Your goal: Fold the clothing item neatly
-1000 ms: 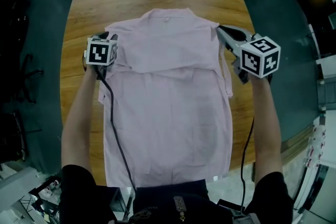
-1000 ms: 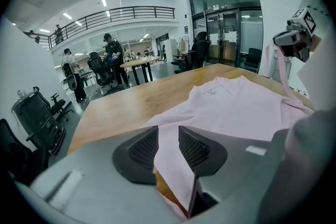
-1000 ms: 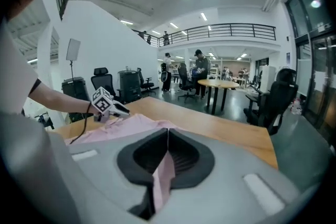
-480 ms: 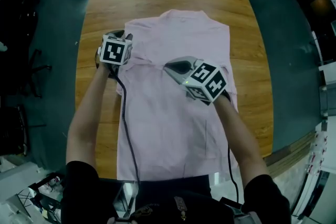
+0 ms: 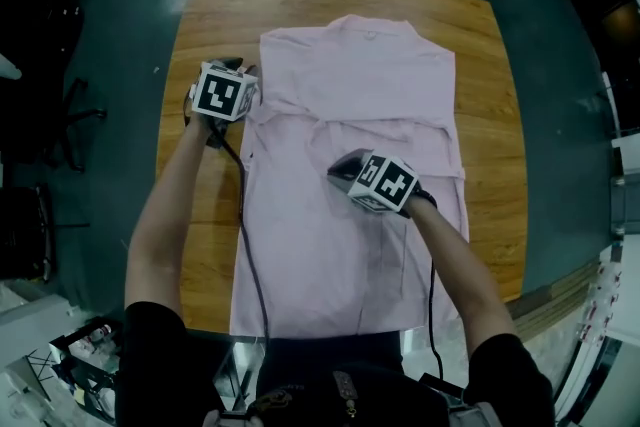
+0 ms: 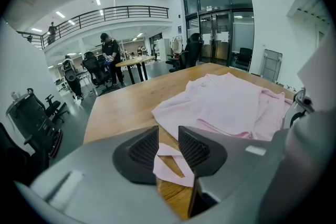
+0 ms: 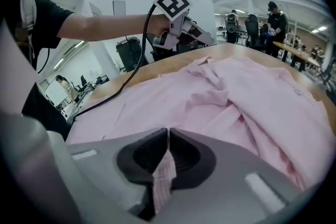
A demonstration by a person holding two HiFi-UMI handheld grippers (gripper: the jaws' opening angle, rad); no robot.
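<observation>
A pale pink shirt point(image 5: 350, 255) lies spread flat on the wooden table point(image 5: 210, 5), collar at the far end. My right gripper point(image 5: 335, 171) hovers over the shirt's middle, shut on the right sleeve; in the right gripper view point(image 7: 168, 139) pink cloth is pinched between the closed pads. The sleeve point(image 5: 420, 130) lies pulled inward across the chest. My left gripper point(image 5: 232, 67) stays at the shirt's left edge near the shoulder. In the left gripper view point(image 6: 169, 136) its jaws stand apart, and a strip of pink cloth point(image 6: 170, 165) shows through the gap without being pressed.
The left gripper's black cable point(image 5: 245, 215) runs along the shirt's left edge toward me. Bare wood shows to the left and right point(image 5: 490, 165) of the shirt. Office chairs point(image 5: 50, 135) stand on the dark floor to the left, and people work at a far table point(image 6: 110, 55).
My right gripper has swung from the shirt's right side inward and down to its middle, dragging the right sleeve across the chest. The left gripper has shifted only slightly.
</observation>
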